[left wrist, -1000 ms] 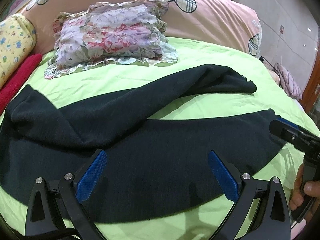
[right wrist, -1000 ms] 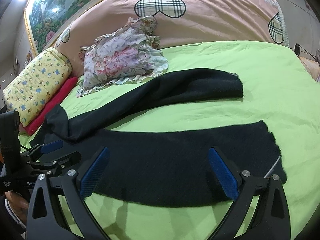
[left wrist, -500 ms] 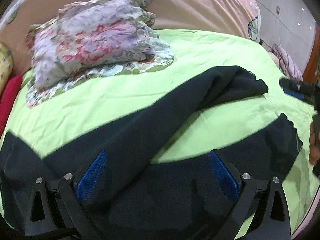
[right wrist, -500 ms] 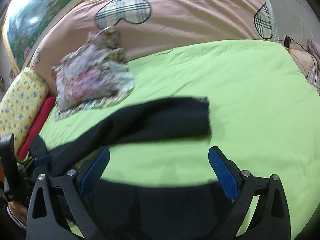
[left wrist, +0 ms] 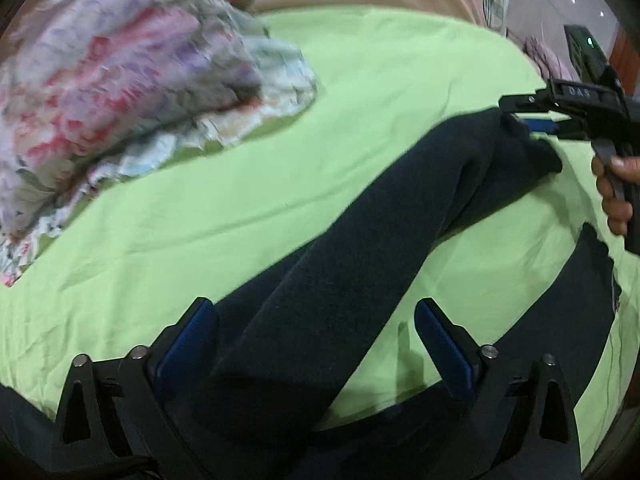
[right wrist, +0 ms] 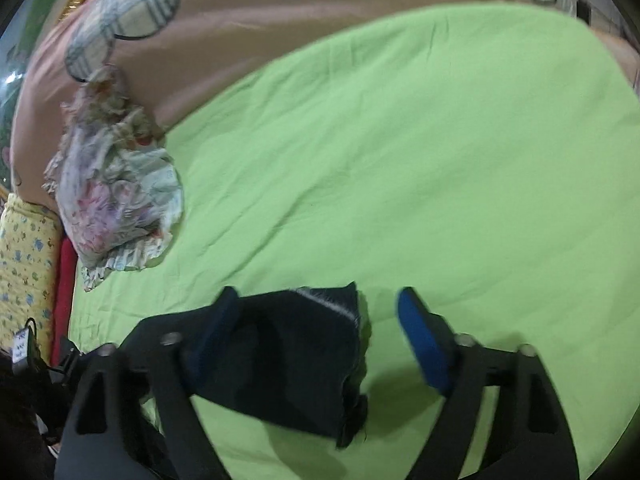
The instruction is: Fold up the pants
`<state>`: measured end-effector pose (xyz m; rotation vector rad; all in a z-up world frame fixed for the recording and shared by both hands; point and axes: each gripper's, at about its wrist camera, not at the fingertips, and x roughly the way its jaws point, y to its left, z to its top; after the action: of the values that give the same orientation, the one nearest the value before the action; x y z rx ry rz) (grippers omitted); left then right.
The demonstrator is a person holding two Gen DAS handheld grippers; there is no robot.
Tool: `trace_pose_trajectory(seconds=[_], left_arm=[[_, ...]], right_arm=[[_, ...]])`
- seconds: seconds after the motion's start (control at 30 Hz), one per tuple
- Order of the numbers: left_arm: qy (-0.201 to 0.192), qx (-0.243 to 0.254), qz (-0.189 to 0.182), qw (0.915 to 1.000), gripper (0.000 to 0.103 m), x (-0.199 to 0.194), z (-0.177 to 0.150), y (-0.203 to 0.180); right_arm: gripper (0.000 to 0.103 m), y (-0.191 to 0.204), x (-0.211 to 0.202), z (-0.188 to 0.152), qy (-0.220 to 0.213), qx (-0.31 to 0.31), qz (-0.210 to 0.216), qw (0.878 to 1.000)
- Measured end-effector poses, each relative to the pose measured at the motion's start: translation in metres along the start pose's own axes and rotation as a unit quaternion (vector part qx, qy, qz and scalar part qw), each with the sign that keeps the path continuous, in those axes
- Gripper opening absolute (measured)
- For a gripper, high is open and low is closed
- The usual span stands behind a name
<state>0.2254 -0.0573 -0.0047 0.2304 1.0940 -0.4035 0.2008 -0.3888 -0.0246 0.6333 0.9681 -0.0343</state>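
Dark navy pants [left wrist: 360, 248] lie spread on the green bed sheet [left wrist: 240, 184], two legs running to the right. My left gripper [left wrist: 316, 320] is open and hovers over the far leg near the crotch. My right gripper [right wrist: 320, 308] is open and sits at the cuff end of the far leg [right wrist: 304, 344], its left pad [right wrist: 216, 320] over the cloth. The right gripper also shows in the left wrist view [left wrist: 532, 116], at that leg's cuff, held by a hand [left wrist: 616, 184].
A floral ruffled pillow [left wrist: 120, 80] lies at the back left of the bed, also in the right wrist view [right wrist: 116, 204]. A pink headboard cushion [right wrist: 280, 12] lines the back. A yellow bolster [right wrist: 24, 264] and red cloth [right wrist: 66, 280] sit at far left.
Both grippers moved forward over the bed. The left went from the near leg to the far leg. The right swung up to the far leg's cuff.
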Motion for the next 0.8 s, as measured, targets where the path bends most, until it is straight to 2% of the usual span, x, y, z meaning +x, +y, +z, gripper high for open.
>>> trace_pose_trajectory(seconds=[0.03,0.07,0.1,0.13,0.17,0.27,0.43,0.53,0.7,0.8], left_arm=[[0.012,0.003,-0.004,0.9999,0.087,0.004,0.001,0.000],[0.019,0.009,-0.007,0.9998,0.073,0.007,0.000,-0.002],[0.019,0.013,-0.006,0.9997,0.063,0.007,0.000,-0.003],[0.018,0.019,-0.004,0.9997,0.045,0.006,-0.001,-0.005],[0.016,0.023,-0.003,0.9996,0.029,0.005,-0.002,-0.006],[0.003,0.022,-0.005,0.9997,0.014,-0.004,-0.004,-0.007],[-0.022,0.015,-0.033,0.9991,0.011,-0.035,-0.013,-0.004],[-0.033,0.026,-0.044,0.9981,0.011,-0.053,-0.027,-0.008],[-0.032,0.048,-0.048,0.9972,0.011,-0.071,-0.053,-0.026],[-0.034,0.056,-0.051,0.9966,0.011,-0.076,-0.068,-0.038]], right_arm=[[0.056,-0.001,0.004,0.001,0.008,0.001,-0.001,1.000],[0.047,-0.002,0.007,0.001,0.011,0.001,0.001,1.000],[0.023,-0.002,0.007,0.001,0.011,0.003,0.008,1.000],[0.011,-0.002,0.005,0.000,0.008,0.003,0.008,1.000],[0.010,-0.002,0.003,-0.001,0.002,0.002,0.005,1.000],[0.007,0.003,-0.014,-0.005,-0.023,-0.012,0.018,1.000],[0.007,0.013,-0.050,-0.015,-0.055,-0.041,0.037,0.997],[0.007,0.010,-0.073,-0.031,-0.064,-0.037,0.048,0.996],[0.007,0.004,-0.109,-0.071,-0.077,-0.044,0.075,0.993],[0.007,-0.001,-0.123,-0.094,-0.078,-0.047,0.076,0.993]])
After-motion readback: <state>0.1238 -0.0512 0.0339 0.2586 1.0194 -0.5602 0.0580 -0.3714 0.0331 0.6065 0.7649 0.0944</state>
